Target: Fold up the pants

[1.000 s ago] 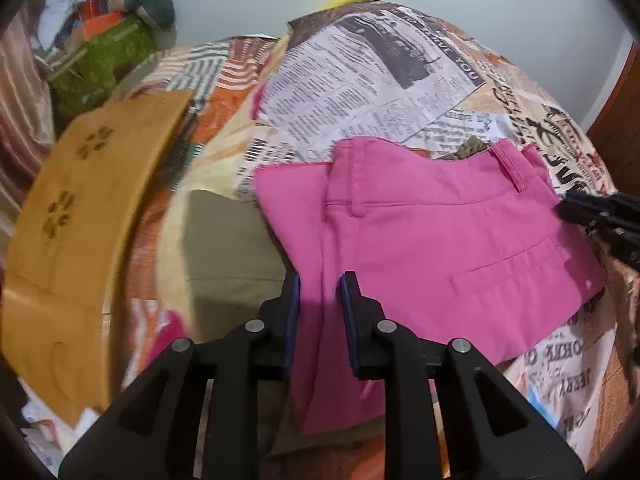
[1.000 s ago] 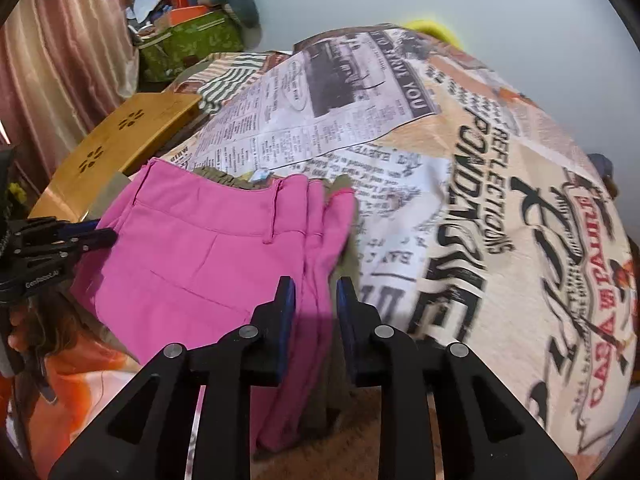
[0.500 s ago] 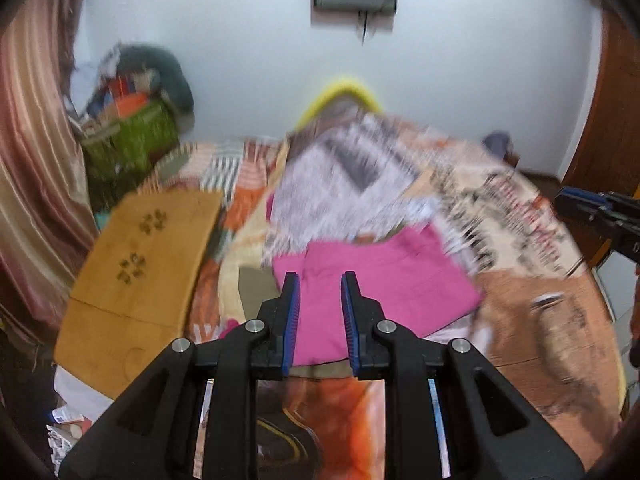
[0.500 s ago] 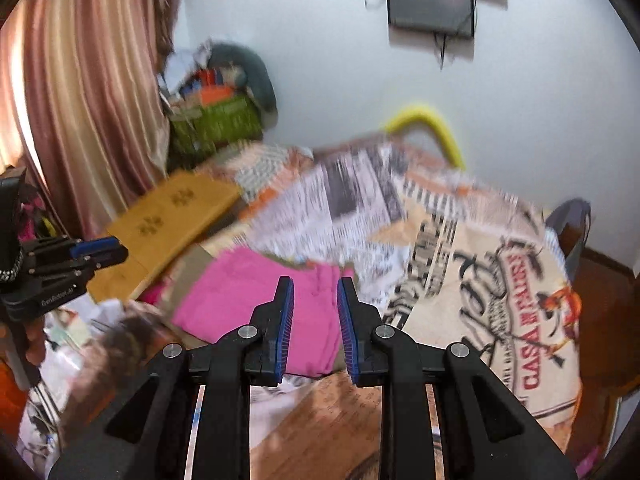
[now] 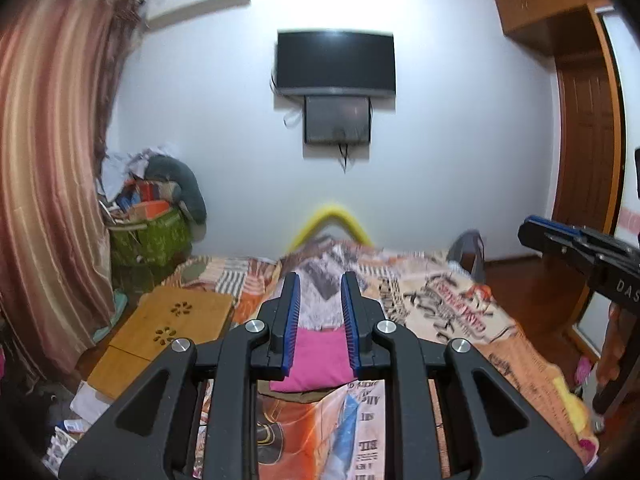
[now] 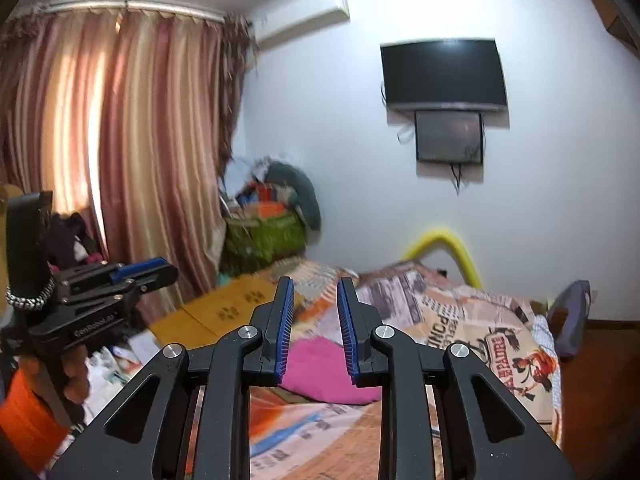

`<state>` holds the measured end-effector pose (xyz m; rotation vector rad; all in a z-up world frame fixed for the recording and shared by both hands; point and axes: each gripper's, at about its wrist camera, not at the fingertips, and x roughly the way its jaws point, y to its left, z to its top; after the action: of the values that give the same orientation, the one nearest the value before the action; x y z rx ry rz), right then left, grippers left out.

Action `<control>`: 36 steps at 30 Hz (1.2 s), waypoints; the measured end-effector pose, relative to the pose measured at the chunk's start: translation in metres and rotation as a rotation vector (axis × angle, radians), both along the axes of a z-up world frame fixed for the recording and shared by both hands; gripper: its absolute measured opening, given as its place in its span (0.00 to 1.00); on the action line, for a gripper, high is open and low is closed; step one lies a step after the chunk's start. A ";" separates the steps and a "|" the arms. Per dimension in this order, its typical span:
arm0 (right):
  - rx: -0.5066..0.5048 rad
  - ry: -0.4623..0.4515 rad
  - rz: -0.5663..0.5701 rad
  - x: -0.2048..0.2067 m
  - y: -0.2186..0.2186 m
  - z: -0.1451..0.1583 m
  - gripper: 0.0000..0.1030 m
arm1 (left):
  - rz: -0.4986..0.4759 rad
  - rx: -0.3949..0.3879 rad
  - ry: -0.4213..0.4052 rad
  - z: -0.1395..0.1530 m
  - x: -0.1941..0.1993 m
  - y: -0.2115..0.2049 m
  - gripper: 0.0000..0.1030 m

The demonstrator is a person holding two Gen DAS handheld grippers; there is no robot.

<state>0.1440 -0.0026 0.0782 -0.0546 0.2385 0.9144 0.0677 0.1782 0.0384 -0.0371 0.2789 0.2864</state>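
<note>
Filling the lower half of both views, a bed [image 5: 472, 320] under a newsprint-patterned cover [image 6: 472, 320] carries the work.

Wall behind: dark TV [image 5: 335, 60], smaller screen [image 5: 337, 120] mounted just beneath it. Striped curtain [image 6: 120, 140] along the bed's left side; a green basket [image 5: 150, 236] heaped with clothes in the far-left corner of the room. Wooden lap table [image 5: 176, 320] lies at the bed's left edge. Yellow curved bar [image 5: 332, 216] shows beyond the far edge.

Pink pants [image 5: 318, 360], folded into a compact block, lie flat on the cover near the middle of the bed, toward the near edge. Nothing touches them.

Left gripper [image 5: 319, 320]: jaws parted by a narrow gap, empty; the pants show through the gap but lie well below and beyond. Pointed nearly level across the bed, slightly nose-down. In the right wrist view it [image 6: 140, 274] sits off to the left, over the bed's left side, the person's hand [image 6: 74, 372] wrapped around its grip.

Right gripper [image 6: 314, 324]: same narrow gap, nothing between the blue pads [image 6: 285, 328], aimed nearly level. From the left wrist view it [image 5: 532, 228] hangs at the right edge of frame; the hand below it looks blurred, so its grip is hard to read.
</note>
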 end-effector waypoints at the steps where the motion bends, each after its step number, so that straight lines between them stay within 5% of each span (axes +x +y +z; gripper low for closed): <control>1: 0.010 -0.009 0.000 -0.006 -0.003 0.001 0.19 | 0.002 0.000 -0.014 0.002 -0.008 -0.003 0.20; 7: 0.073 -0.064 -0.002 -0.043 -0.019 0.000 0.19 | 0.018 0.020 -0.082 0.009 -0.054 -0.029 0.21; 10: 0.091 -0.057 -0.004 -0.047 -0.023 -0.006 0.20 | 0.009 0.011 -0.102 0.008 -0.067 -0.039 0.31; 15: 0.110 -0.062 -0.044 -0.056 -0.029 -0.013 0.54 | 0.001 0.012 -0.131 0.006 -0.081 -0.048 0.58; 18: 0.111 -0.064 -0.062 -0.063 -0.035 -0.012 0.63 | 0.000 0.013 -0.146 0.006 -0.089 -0.053 0.75; 22: 0.127 -0.056 -0.078 -0.065 -0.039 -0.013 0.78 | 0.003 0.020 -0.152 0.005 -0.093 -0.059 0.81; 24: 0.130 -0.056 -0.091 -0.066 -0.040 -0.014 0.83 | 0.005 0.015 -0.158 0.003 -0.094 -0.060 0.92; 30: 0.123 -0.040 -0.108 -0.068 -0.043 -0.020 0.98 | 0.010 0.033 -0.163 -0.001 -0.095 -0.064 0.99; 36: 0.124 -0.043 -0.116 -0.071 -0.044 -0.024 0.99 | 0.011 0.044 -0.159 -0.007 -0.095 -0.067 0.99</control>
<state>0.0732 -0.0468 0.0543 0.0540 0.1431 0.8097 -0.0270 0.1111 0.0315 -0.0176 0.1143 0.2991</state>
